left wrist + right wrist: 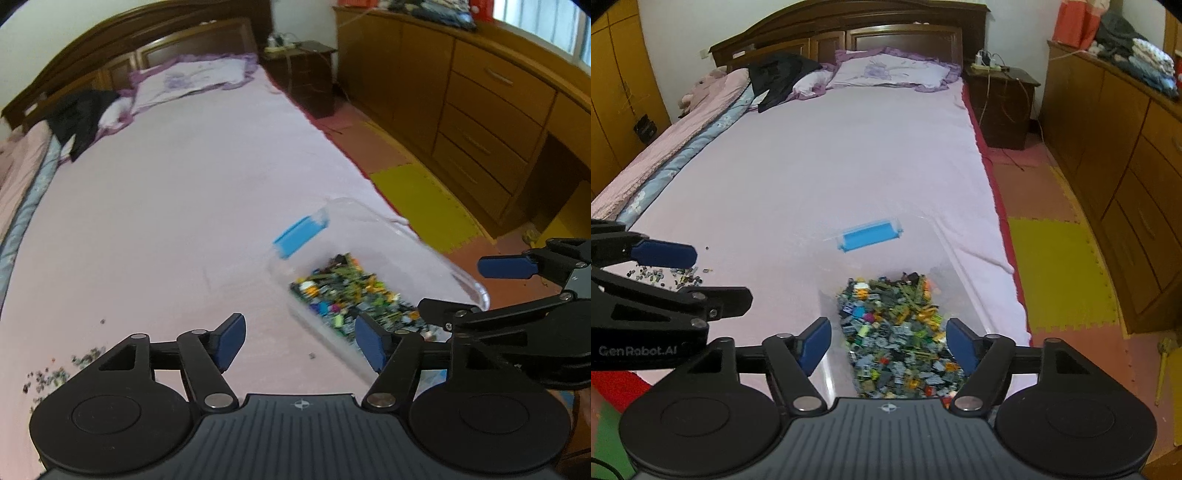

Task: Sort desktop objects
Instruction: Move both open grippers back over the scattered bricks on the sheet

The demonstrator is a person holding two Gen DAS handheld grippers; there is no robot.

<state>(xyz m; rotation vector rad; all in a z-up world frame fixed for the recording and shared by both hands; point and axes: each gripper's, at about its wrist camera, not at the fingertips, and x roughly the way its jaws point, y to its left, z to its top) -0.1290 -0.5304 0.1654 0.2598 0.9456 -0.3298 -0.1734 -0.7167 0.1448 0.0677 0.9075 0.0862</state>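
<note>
A clear plastic box (406, 236) (953, 258) with a blue clasp (301, 236) (870, 234) lies on the pink bed sheet near the bed's right edge, holding a heap of small colourful bricks (354, 295) (897, 332). A small scatter of loose bricks (55, 373) (668, 275) lies on the sheet to the left. My left gripper (301, 341) is open and empty, over the sheet just left of the box. My right gripper (886, 345) is open and empty, its jaws spread over the near end of the box.
Pillows (886, 72) and dark clothing (779, 74) lie by the wooden headboard. A folded quilt (665, 147) runs along the bed's left side. A wooden dresser (480, 122) and nightstand (1001, 107) stand to the right, over coloured foam floor mats (1056, 273).
</note>
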